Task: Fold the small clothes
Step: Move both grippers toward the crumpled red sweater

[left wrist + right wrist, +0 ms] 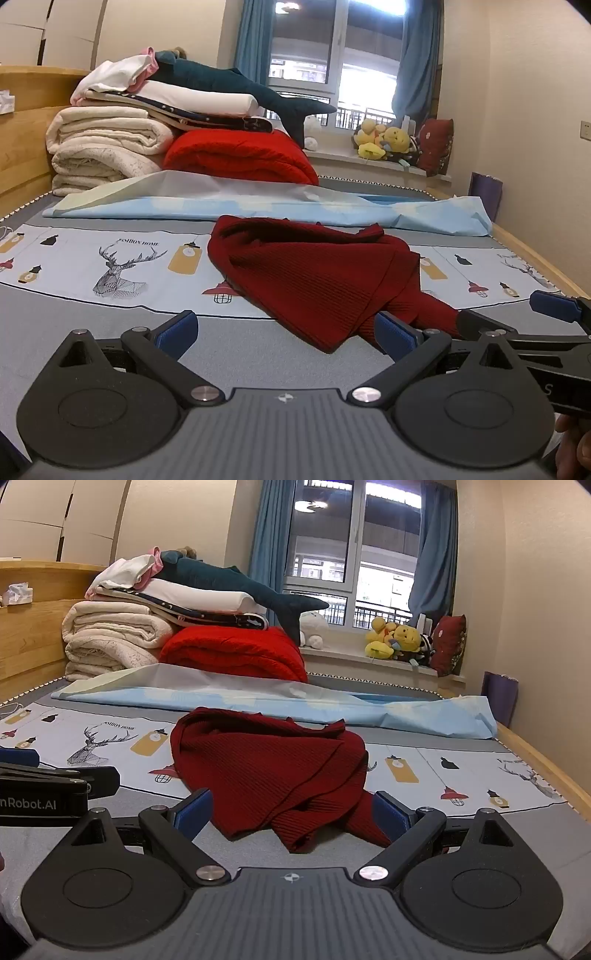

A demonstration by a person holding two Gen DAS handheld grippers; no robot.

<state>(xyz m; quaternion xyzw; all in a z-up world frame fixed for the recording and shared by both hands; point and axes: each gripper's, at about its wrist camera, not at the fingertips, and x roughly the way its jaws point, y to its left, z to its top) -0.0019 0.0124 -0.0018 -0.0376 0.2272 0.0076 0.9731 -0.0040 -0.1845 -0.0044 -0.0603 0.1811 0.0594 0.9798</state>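
A dark red ribbed knit garment (317,273) lies crumpled on the bed's printed sheet (110,258); it also shows in the right wrist view (266,768). My left gripper (286,328) is open and empty, low over the grey mattress, its right finger (395,332) at the garment's near corner. My right gripper (293,814) is open and empty, its jaws standing either side of the garment's near folds. The right gripper also shows at the right of the left wrist view (517,314). Part of the left gripper's body shows at the left of the right wrist view.
A light blue sheet (258,206) lies behind the garment. Stacked blankets, a red quilt (240,155) and a plush shark (229,81) sit at the back left. Wooden bed rails (546,764) run on both sides. Plush toys (399,638) sit on the windowsill.
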